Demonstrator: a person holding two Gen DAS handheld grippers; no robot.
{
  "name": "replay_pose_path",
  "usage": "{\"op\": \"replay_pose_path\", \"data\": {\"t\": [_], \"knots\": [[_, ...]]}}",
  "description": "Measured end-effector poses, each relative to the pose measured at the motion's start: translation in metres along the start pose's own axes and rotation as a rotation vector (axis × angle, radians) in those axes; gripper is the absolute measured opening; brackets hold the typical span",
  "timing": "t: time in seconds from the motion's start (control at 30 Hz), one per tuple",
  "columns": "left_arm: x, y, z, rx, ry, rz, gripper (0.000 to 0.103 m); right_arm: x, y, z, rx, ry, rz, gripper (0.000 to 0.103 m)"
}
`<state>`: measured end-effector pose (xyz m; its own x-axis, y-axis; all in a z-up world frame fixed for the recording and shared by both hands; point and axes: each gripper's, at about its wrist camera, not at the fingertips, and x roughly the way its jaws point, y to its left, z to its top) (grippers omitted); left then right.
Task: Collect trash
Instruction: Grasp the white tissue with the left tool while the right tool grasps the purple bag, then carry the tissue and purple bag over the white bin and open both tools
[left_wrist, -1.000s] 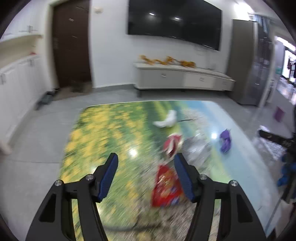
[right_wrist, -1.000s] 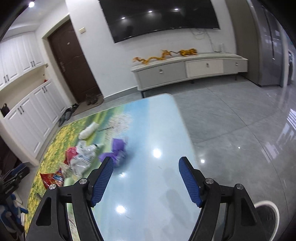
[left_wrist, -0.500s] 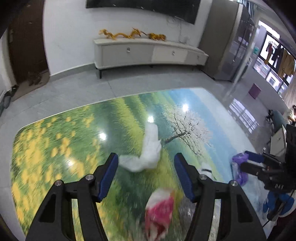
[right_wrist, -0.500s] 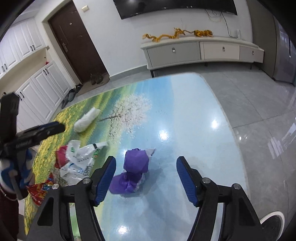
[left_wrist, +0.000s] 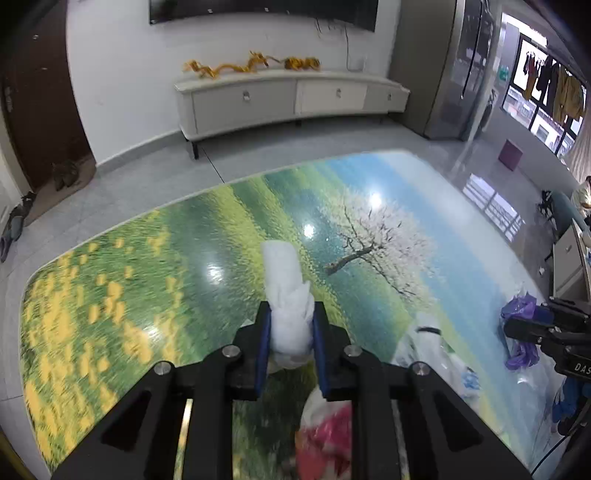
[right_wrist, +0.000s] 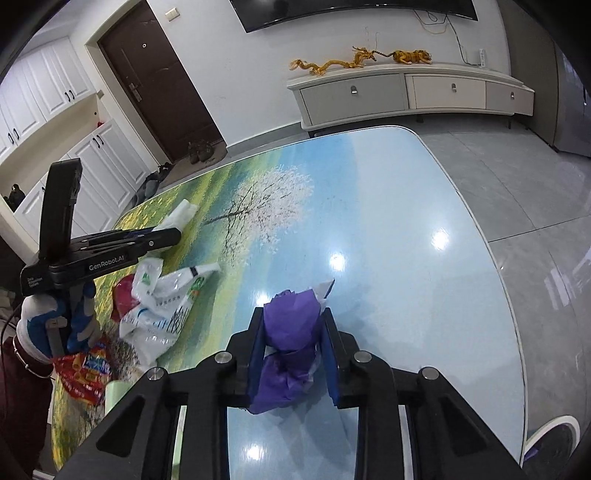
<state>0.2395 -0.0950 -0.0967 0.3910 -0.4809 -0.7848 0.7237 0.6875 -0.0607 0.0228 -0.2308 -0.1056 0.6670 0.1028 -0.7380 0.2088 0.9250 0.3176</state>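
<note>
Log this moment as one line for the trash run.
left tongs: shut on crumpled white tissue wad | right tongs: shut on crumpled purple plastic wrapper | white plastic bag, red snack packet: on table

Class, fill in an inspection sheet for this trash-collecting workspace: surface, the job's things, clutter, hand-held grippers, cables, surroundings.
Surface: glossy table printed with a meadow and blossoming tree; ceiling lights reflect on it.
Job's things: white crumpled bag and purple bag, each in a grip; white printed plastic bag, red wrapper and red snack packet lie loose on the table.
Clutter: nothing seen beyond the trash.
Grippers: left hand-held gripper shut on the white crumpled bag; right hand-held gripper shut on the purple bag.
Cables: wires hang below the TV.
Surroundings: low cabinet with golden dragon ornaments, dark door, white cupboards.
</note>
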Motion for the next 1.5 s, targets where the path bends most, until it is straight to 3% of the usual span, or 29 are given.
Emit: {"op": "replay_pose_path", "data": {"t": [0.17,0.33,0.57,0.87,1.27,1.5], "knots": [[-0.052,0.002,-0.020,0.001,-0.097,0.089,0.019,-0.025,0.003,-0.012,0.014,-0.019,-0.018,0.026],[-0.104,0.001,-0.061,-0.020,-0.161,0.207,0.019,-0.046,0.011,-0.029,0.011,-0.025,-0.055,0.026],[-0.147,0.009,-0.117,-0.090,-0.187,0.251,0.020,-0.056,0.031,-0.052,-0.004,0.005,-0.101,0.026],[-0.176,0.002,-0.164,-0.147,-0.196,0.225,0.020,-0.050,0.076,-0.064,-0.106,0.065,-0.163,0.026],[-0.171,-0.018,-0.178,-0.167,-0.170,0.166,0.020,-0.054,0.092,-0.080,-0.181,0.092,-0.213,0.026],[-0.174,-0.049,-0.173,-0.133,-0.171,0.019,0.020,-0.069,0.073,-0.083,-0.148,0.063,-0.212,0.026]]}}
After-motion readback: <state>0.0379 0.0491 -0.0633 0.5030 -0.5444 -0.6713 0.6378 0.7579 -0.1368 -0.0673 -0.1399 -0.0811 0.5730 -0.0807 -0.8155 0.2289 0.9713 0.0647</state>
